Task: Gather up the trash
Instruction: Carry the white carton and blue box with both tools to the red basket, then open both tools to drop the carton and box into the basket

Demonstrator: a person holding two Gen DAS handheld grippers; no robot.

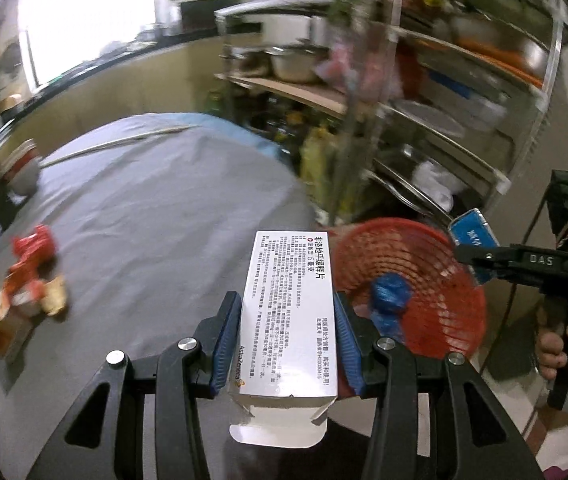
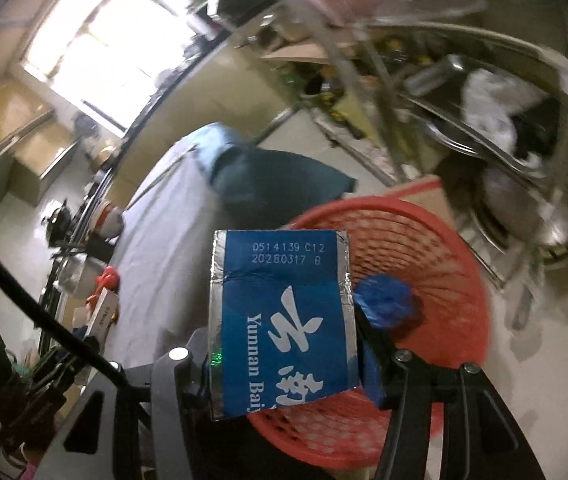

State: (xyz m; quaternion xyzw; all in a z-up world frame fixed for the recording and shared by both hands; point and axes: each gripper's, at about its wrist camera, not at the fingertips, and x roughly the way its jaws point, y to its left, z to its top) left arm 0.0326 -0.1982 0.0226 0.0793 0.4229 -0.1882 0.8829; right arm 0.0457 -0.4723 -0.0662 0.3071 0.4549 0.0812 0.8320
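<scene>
Looking along the left wrist view first: left claw [image 1: 288, 340] clamped on a white medicine box [image 1: 290, 312], blue pads pressed to both long sides, open end flap hanging toward the camera. Held just short of the red basket [image 1: 444, 280], not yet over its rim. Inside the basket, a crumpled blue wad [image 1: 390, 296]. Beyond the basket's far rim, the right claw [image 1: 480, 258] pinching a blue packet [image 1: 474, 236]. Well away from the basket, on the grey tabletop [image 1: 156, 240], a heap of red wrappers [image 1: 32, 268] not yet gathered. Risk as judged: letting go here would likely drop the box on the tabletop edge or the floor beside the basket; loose flap could also snag a pad on release.

Turning to the right wrist view: right claw [image 2: 284, 344] closed on the blue packet [image 2: 284, 320], foil edges crumpled, held above the basket's [image 2: 444, 248] near rim with the blue wad [image 2: 388, 304] just past it. Heavy motion blur all round. Risk as judged: fast swing plus thin, slippery foil could slide the packet out early or send it past the rim; both claws converging on one basket could knock together or tip it.
</scene>
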